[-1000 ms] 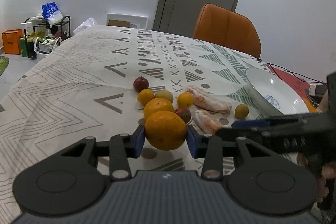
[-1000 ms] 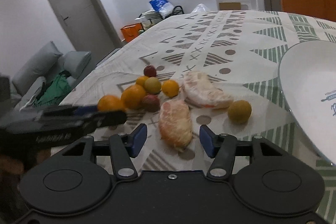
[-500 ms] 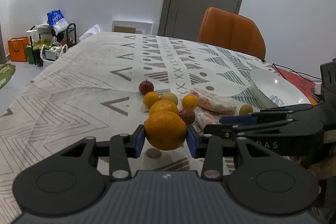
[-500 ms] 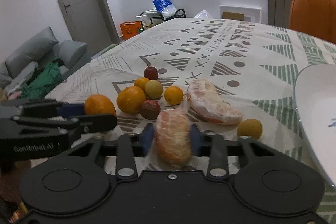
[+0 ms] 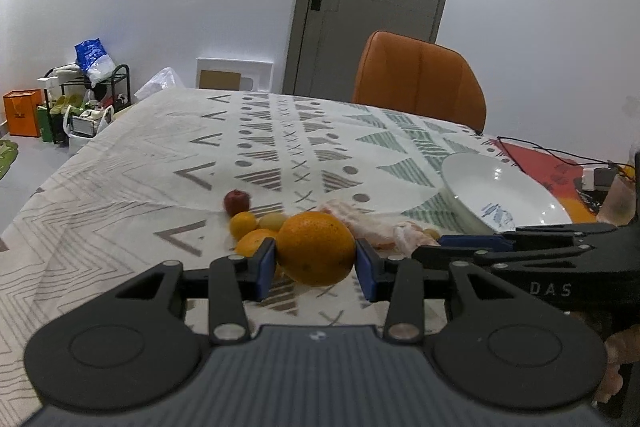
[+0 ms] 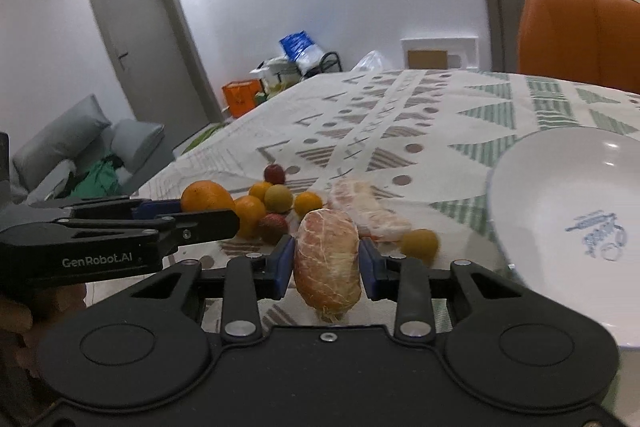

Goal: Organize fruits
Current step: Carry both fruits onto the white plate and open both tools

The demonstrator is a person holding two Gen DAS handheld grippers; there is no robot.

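My left gripper [image 5: 316, 262] is shut on a large orange [image 5: 316, 245], held just above the patterned tablecloth. Behind the orange sits the fruit pile [image 5: 248, 223]: a red fruit, small oranges and a greenish one. My right gripper [image 6: 326, 267] is shut on a peeled pomelo segment [image 6: 327, 251], with both blue pads against its sides and the segment lifted off the cloth. A second peeled segment [image 6: 370, 209] lies behind it, and a small yellow-brown fruit [image 6: 420, 245] lies to its right. The white bowl [image 6: 560, 195] stands empty at the right. Each gripper shows in the other's view.
An orange chair [image 5: 420, 87] stands at the table's far edge before a grey door. A red mat with cables and a white plug [image 5: 592, 179] lies beyond the bowl. A grey sofa [image 6: 60, 155] is off the table's left side.
The right gripper's jaws closed on the peeled pomelo segment and raised it from the cloth. The left gripper carried the orange slightly upward, so the pile sits lower behind it.
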